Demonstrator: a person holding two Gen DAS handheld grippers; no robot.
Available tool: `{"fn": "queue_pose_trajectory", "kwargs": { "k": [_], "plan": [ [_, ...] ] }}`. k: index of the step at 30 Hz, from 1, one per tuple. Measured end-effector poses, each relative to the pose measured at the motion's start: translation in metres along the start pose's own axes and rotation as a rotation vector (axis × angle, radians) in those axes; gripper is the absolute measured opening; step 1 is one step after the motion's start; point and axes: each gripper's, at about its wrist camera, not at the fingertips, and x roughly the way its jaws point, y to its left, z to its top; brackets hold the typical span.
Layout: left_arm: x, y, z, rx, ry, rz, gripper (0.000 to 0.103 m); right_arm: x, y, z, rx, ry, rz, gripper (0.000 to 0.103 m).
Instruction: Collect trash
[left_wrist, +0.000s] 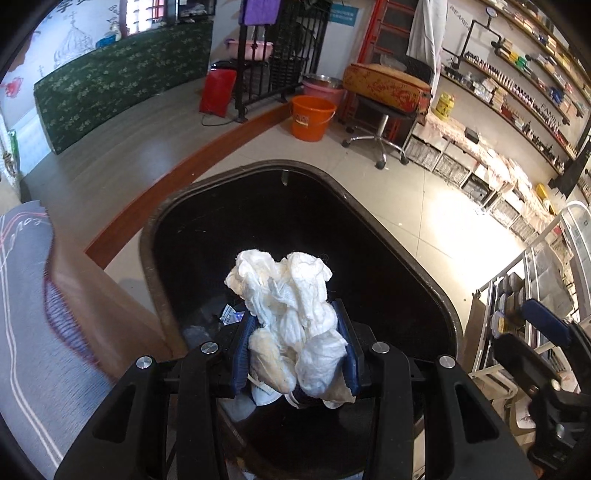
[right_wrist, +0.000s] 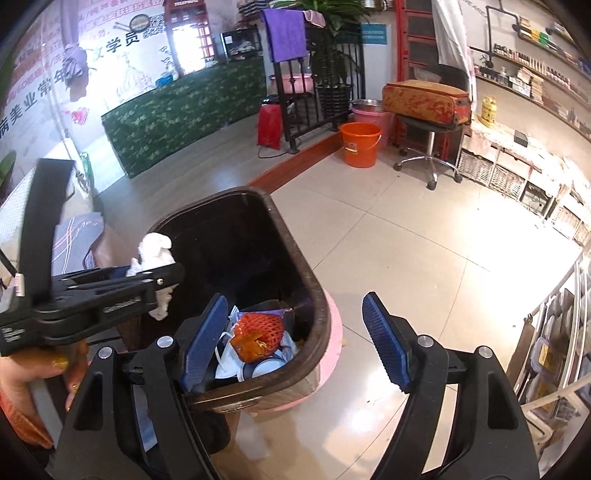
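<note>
My left gripper (left_wrist: 295, 325) is shut on a crumpled white tissue wad (left_wrist: 284, 291) and holds it over the open black trash bin (left_wrist: 424, 266). In the right wrist view the left gripper (right_wrist: 162, 280) shows at the left with the tissue wad (right_wrist: 153, 249) over the bin's near-left rim. The trash bin (right_wrist: 310, 280) holds an orange foam net (right_wrist: 258, 326), white cups and wrappers. My right gripper (right_wrist: 295, 339) is open and empty, its left finger over the bin's rim and its right finger over the floor.
A table edge with a grey cloth (left_wrist: 26, 295) lies left of the bin. An orange bucket (right_wrist: 360, 144), a wheeled stool (right_wrist: 428, 147) with a cushion, shelves (left_wrist: 517, 110) and a wire rack (left_wrist: 535, 295) stand around the tiled floor.
</note>
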Motion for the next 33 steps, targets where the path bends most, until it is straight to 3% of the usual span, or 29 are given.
{"fn": "queue_pose_trajectory", "kwargs": {
  "k": [12,15,18,23,30,33],
  "plan": [
    [0.04,-0.013,0.02,0.066,0.121,0.023,0.041,0.003,-0.014,-0.007,0.056,0.016,-0.009,0.075],
    [0.045,-0.016,0.021,0.083,0.145,0.027,0.048,0.003,-0.016,-0.007,0.056,0.014,-0.011,0.075],
    [0.046,-0.016,0.022,0.084,0.148,0.038,0.062,0.002,-0.012,-0.008,0.059,0.013,-0.013,0.076],
    [0.042,-0.016,0.022,0.082,0.131,0.035,0.074,-0.001,-0.01,-0.01,0.053,0.013,-0.013,0.077],
    [0.011,-0.008,0.021,0.041,0.063,0.028,0.077,-0.016,-0.009,-0.005,0.052,-0.036,-0.04,0.08],
    [-0.015,0.0,0.016,0.019,-0.004,0.048,0.081,-0.026,-0.008,-0.002,0.059,-0.072,-0.05,0.086]
  ]
}}
